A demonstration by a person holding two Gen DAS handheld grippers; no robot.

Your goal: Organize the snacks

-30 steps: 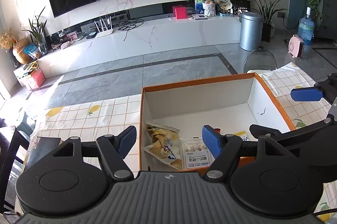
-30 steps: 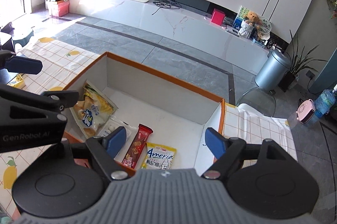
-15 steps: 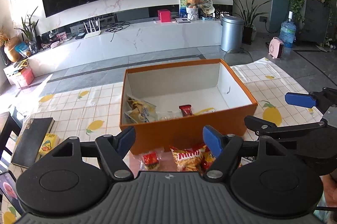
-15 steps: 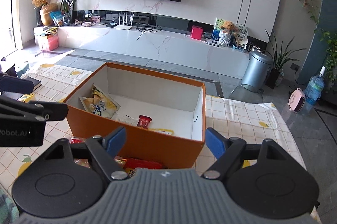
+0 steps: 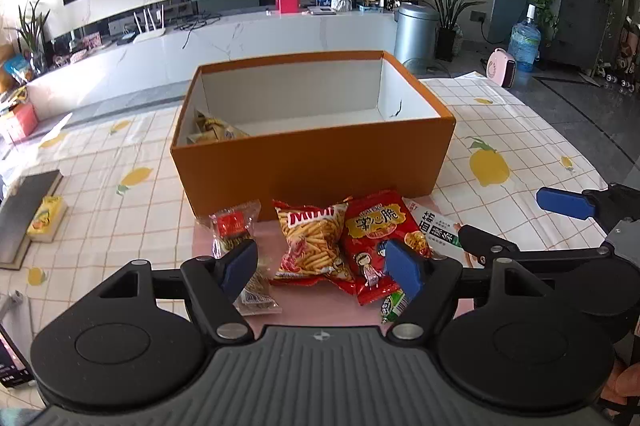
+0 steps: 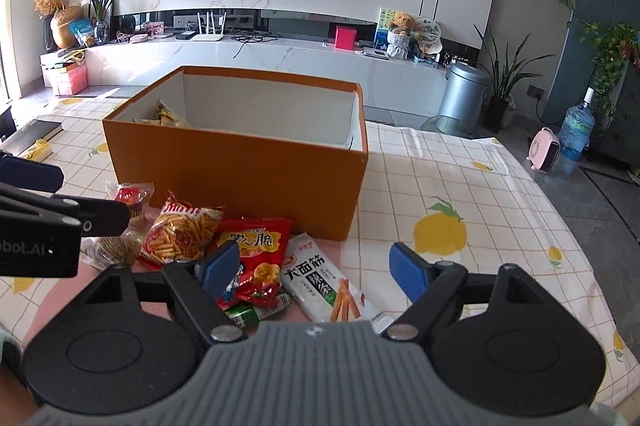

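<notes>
An orange box (image 5: 312, 162) stands on the table, also in the right wrist view (image 6: 240, 178); a yellow snack bag (image 5: 214, 130) shows inside at its left. In front of it lie a clear red-label packet (image 5: 234, 226), a fries bag (image 5: 310, 242), a red crisp bag (image 5: 376, 230) and a white strip pack (image 6: 328, 286). My left gripper (image 5: 320, 268) is open and empty above the fries bag. My right gripper (image 6: 314, 270) is open and empty above the white pack and red bag.
A dark book (image 5: 24, 202) and a yellow pack (image 5: 44, 218) lie at the table's left edge. The lemon-print tablecloth (image 6: 460, 186) stretches right of the box. A bin (image 6: 464, 94) and a water bottle (image 6: 576, 130) stand on the floor beyond.
Both grippers have pulled back and down from over the box to the near side, so the loose snacks in front of the box have come into view. Both stay open.
</notes>
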